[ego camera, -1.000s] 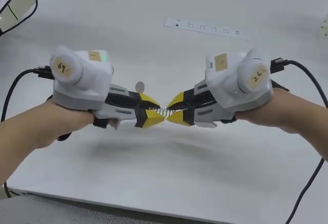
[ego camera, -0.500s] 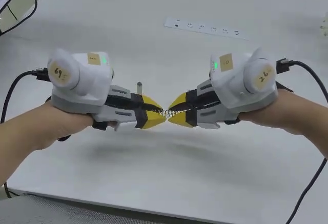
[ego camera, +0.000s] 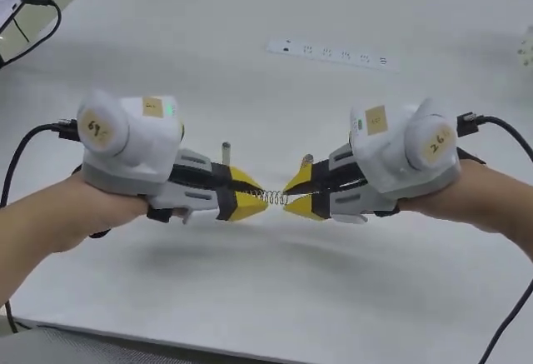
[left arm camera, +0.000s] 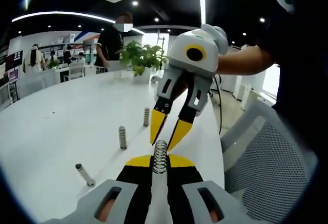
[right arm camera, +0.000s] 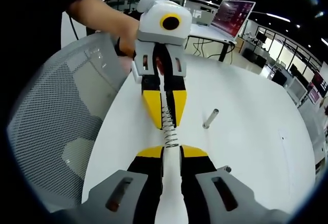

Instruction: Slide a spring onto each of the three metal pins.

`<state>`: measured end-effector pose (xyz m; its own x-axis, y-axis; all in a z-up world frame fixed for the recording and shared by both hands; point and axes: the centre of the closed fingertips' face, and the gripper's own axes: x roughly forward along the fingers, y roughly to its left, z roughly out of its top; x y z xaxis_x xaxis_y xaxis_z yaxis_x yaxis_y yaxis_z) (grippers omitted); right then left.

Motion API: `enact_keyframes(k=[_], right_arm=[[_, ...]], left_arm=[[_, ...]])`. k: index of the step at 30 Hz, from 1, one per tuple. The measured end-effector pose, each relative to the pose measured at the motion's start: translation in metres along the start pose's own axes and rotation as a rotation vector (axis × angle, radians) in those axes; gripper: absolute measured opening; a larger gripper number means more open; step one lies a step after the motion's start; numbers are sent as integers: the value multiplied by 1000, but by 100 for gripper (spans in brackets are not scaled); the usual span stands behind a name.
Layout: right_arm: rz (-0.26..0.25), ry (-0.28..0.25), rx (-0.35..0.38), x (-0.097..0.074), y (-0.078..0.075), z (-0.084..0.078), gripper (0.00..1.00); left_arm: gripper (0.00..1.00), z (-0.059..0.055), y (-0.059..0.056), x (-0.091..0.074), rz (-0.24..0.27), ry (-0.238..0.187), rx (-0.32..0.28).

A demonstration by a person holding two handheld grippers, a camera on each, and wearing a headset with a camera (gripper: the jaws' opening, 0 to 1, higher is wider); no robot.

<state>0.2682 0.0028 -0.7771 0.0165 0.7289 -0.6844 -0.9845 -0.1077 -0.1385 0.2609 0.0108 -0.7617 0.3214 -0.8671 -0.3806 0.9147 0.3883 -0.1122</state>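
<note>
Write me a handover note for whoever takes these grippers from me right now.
Left gripper: shut on one end of a spring, held level above the table.
Right gripper: jaws apart around the spring's other end, apparently not clamping it.
Done: in the left gripper view, the middle pin and far pin each carry a spring.
Left: the bare pin, nearest the left gripper, needs the held spring slid on.

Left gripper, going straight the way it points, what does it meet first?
The right gripper, facing it tip to tip; the held spring would likely enter between its open jaws.
</note>
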Motion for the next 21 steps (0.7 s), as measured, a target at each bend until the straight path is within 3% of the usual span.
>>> enact_keyframes(k=[8,21], right_arm=[[20,-12,-6,2,3,3,9],[26,-40,-10,-7,3,14,7]], left_arm=[[2,4,-4,1,-17,-3,4],[2,-1,-5,3,-29,2,-5]])
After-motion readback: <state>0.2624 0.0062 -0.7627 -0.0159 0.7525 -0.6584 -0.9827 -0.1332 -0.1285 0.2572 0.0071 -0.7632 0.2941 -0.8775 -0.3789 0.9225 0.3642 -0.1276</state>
